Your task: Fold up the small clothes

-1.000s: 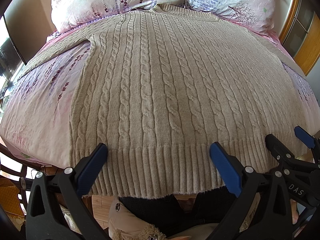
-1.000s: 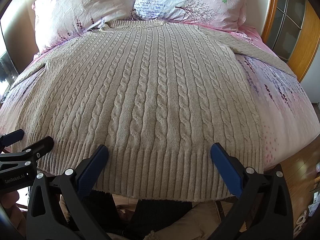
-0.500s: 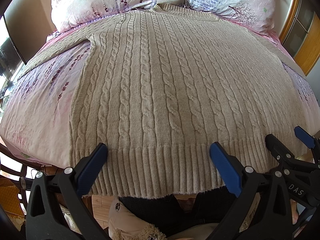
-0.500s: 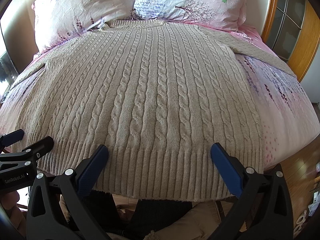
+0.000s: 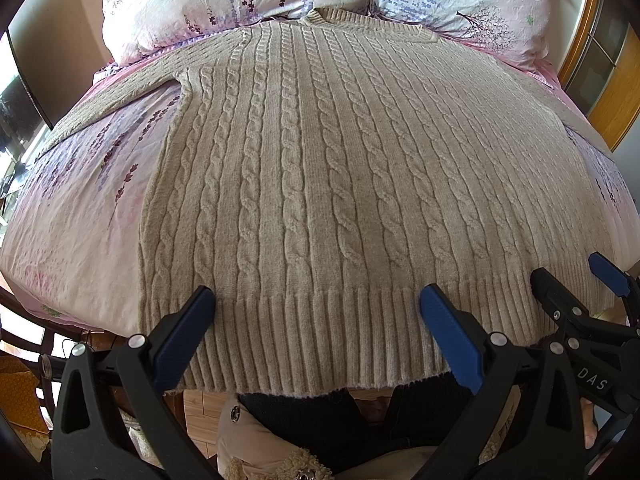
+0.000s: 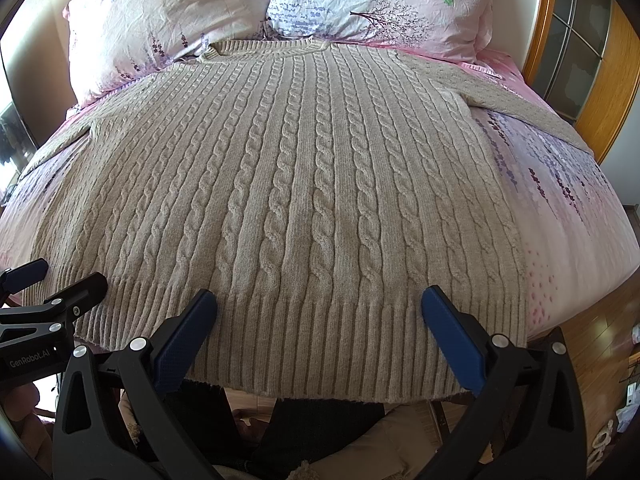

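Sweater [image 5: 340,184] unmoved since earlier, both hand-held grippers [image 5: 316,320] [image 6: 320,320] spread wide, seemingly above hem

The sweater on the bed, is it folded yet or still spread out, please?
Spread out: the sweater lies flat, neckline by the pillows, both sleeves out sideways, no fold visible.

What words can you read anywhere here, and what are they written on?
"DAS": white letters on the right gripper, seen from the left wrist view.
"GenRobot.AI": white letters on the left gripper, seen from the right wrist view.
No readable words on the sweater, pillows or bedsheet.
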{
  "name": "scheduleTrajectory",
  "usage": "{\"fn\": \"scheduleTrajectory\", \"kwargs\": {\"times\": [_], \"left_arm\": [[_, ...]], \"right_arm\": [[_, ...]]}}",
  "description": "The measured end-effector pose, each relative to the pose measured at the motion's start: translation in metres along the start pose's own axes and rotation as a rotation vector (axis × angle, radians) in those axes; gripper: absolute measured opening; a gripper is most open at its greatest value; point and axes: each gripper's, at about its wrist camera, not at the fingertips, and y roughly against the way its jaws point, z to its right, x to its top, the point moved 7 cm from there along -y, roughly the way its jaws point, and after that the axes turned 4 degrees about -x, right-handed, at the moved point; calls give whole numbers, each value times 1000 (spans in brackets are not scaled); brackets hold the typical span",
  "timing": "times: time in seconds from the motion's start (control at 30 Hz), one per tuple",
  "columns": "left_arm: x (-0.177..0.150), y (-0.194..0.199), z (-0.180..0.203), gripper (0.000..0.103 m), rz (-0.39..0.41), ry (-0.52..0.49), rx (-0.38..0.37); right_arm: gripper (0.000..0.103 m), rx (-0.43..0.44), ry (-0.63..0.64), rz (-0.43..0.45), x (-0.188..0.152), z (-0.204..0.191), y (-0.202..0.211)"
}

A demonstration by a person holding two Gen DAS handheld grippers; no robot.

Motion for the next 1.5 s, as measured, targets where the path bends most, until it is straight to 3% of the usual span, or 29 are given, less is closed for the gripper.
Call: {"fn": "scheduleTrajectory", "kwargs": {"times": [1.17, 1.37, 1.5], "left_arm": [[4, -2, -1, 101, -33, -2, 2], [5, -3, 0, 101, -39, -22, -6], [13, -5, -2, 101, -20, -36, -35]], "right_arm": [[102, 9, 32, -51, 1, -2, -4], [102, 43, 77, -55, 4, -2, -5], [102, 89, 125, -5, 6, -2, -6]]}}
